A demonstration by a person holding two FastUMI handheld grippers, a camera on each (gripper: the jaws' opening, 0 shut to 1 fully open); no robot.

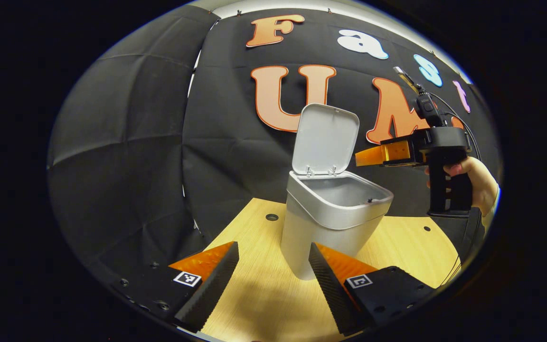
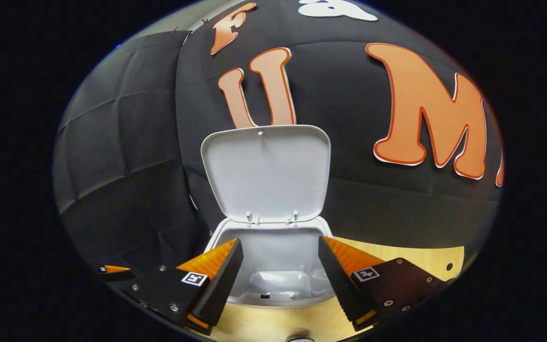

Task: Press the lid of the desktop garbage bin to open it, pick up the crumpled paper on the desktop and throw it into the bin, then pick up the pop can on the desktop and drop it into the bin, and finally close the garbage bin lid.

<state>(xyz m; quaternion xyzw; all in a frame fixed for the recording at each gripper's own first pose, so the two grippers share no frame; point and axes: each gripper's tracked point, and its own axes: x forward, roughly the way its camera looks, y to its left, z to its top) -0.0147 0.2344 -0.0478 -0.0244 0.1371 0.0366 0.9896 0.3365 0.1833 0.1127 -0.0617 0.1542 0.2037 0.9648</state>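
The white desktop bin [image 1: 330, 216] stands on the wooden table, its lid [image 1: 325, 140] swung up and upright at the back. My left gripper [image 1: 273, 266] is open, low over the table just in front of the bin's base, with nothing between its fingers. My right gripper [image 1: 360, 159], held by a hand [image 1: 481, 183], hovers to the right of the lid, above the bin's rim. In the right gripper view that gripper [image 2: 280, 247] is open and empty, pointing down into the bin's pale inside [image 2: 278, 280], with the raised lid [image 2: 266, 173] behind.
The light wooden tabletop [image 1: 264, 299] has small round holes [image 1: 271, 217] near the bin. Black cloth walls close in the back and left. A cable [image 1: 463, 123] trails from the right gripper. A small round shape [image 2: 299, 338] peeks in at the bottom edge.
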